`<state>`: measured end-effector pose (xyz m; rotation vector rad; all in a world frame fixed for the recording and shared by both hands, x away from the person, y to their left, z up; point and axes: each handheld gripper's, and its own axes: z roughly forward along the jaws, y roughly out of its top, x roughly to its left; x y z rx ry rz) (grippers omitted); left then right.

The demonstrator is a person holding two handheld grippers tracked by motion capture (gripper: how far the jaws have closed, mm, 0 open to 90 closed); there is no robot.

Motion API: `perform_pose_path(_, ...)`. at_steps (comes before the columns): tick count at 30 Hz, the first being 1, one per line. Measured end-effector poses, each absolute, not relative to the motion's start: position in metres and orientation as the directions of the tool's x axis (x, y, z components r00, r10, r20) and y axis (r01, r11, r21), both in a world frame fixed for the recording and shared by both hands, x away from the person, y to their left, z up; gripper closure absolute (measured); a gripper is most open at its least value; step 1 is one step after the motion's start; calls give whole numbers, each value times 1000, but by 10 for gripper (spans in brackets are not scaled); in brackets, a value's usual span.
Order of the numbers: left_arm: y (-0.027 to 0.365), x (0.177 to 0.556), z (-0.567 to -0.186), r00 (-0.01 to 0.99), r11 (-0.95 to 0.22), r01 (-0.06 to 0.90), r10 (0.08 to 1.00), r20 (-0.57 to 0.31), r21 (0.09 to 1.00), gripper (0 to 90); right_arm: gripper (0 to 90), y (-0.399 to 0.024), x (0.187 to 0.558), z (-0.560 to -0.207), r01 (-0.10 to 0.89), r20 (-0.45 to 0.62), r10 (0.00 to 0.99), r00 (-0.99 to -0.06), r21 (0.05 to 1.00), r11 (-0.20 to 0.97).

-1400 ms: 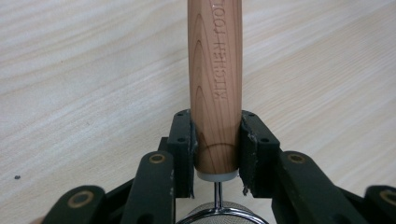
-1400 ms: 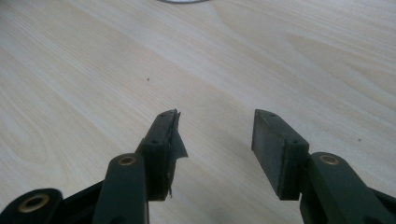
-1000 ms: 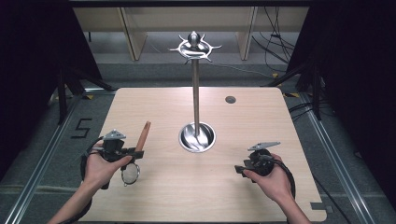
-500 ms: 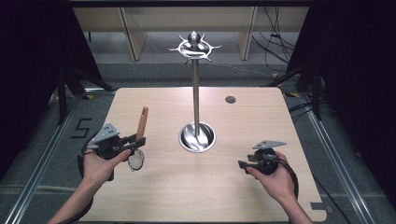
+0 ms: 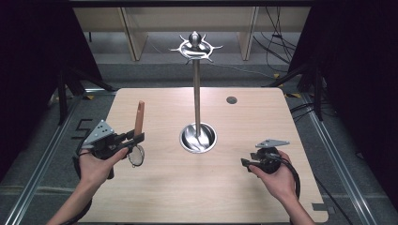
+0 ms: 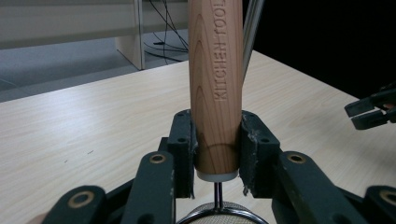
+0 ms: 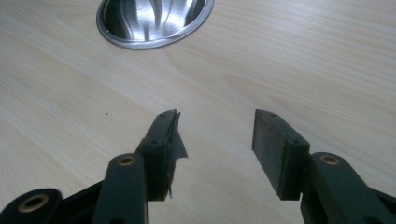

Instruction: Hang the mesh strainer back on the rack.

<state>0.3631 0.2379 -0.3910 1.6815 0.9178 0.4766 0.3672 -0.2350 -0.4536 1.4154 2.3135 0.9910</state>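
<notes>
While your left gripper (image 5: 133, 138) clamps the strainer's wooden handle (image 6: 215, 88) upright over the table (image 5: 197, 197), your right gripper (image 7: 215, 140) sits open, empty. Probably bound for the hook stand (image 5: 197, 93); hanging isn't done yet.

Table (image 5: 197, 197) carries a stand: round base (image 5: 198, 138) near the table's centre, pole (image 5: 196, 93) rising upright from it, hook crown (image 5: 195, 46) on top. Small round disc (image 5: 231, 100) on the tabletop behind and to the right of the base, well apart from it.

Left gripper (image 5: 136, 138) at the left side of the table, left of the base; a strainer's handle (image 5: 139, 117) stands upright between its jaws, mesh bowl (image 5: 136, 155) below them.

Right gripper (image 5: 245, 162) at the right front, right of the base, over bare tabletop. Shelving (image 5: 131, 28) behind the table's far edge.
</notes>
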Motion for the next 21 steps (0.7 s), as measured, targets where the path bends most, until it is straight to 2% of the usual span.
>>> perform_pose_path(2,238,364,-390,624,-91,323,769,-139,942,679,513,-233,366,-453,699,152,864,-479,661,272)
perform_pose_path(8,234,363,-384,630,-94,297,767,-121,950,679,512,-233,368,-456,667,115,855,-506,681,303)
perform_pose_path(10,233,362,-382,628,-98,292,770,-113,951,679,511,-231,367,-454,693,147,861,-487,664,279)
perform_pose_path(12,231,362,-379,627,-100,277,772,-101,956,679,511,-233,368,-454,671,118,856,-503,677,301)
perform_pose_path(21,225,361,-372,627,-96,246,774,-83,964,679,511,-233,367,-452,685,130,861,-491,669,289)
